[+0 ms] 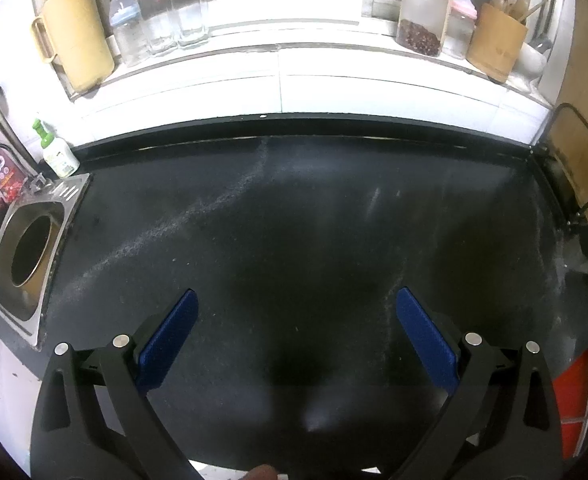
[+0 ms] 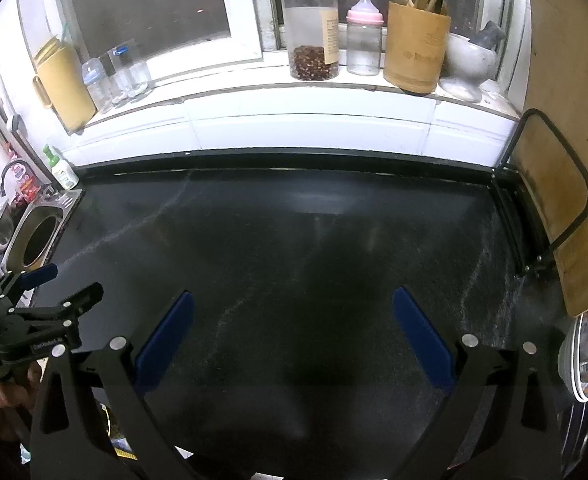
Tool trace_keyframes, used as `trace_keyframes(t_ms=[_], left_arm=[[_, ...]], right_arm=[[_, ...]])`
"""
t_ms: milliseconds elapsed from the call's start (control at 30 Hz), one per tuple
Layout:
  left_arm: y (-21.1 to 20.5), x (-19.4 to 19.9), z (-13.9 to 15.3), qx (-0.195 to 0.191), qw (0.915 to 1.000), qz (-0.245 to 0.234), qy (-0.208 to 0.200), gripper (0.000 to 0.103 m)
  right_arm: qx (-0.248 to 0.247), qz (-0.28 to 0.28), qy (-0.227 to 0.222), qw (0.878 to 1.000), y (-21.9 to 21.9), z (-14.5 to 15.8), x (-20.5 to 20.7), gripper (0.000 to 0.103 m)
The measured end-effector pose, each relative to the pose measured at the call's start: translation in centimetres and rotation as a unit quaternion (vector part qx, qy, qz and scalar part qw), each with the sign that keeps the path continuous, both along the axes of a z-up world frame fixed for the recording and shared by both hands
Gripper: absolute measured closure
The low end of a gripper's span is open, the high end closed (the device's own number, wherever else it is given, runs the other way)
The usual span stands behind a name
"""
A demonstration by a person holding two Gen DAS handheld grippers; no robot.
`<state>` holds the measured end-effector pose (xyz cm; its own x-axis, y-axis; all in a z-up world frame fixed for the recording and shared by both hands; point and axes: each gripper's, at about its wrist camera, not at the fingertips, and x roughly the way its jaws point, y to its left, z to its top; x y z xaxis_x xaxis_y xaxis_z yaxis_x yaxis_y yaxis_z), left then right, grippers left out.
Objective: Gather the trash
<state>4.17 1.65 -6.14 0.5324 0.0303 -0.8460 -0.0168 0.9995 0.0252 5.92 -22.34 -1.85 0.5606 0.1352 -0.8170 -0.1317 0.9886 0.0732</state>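
My left gripper hangs with its blue-padded fingers spread wide, nothing between them. My right gripper is likewise spread wide, with the left one visible beside it.

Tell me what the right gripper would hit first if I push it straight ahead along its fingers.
Probably nothing soon: the right gripper is open over bare black countertop. Straight on, the first obstacle looks like the white tiled ledge below the windowsill. If it angles downward, it would meet the countertop first; depth is unclear.
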Motion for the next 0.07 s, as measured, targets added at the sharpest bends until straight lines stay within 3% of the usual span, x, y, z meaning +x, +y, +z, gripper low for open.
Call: trace_keyframes(t_ms=[67], left_arm=[[0.17, 0.32, -0.48, 0.005, 0.9999, 0.003, -0.008, 0.007]], right_arm=[[0.0, -0.001, -0.008, 1.0, -0.36, -0.46, -0.03, 0.007]])
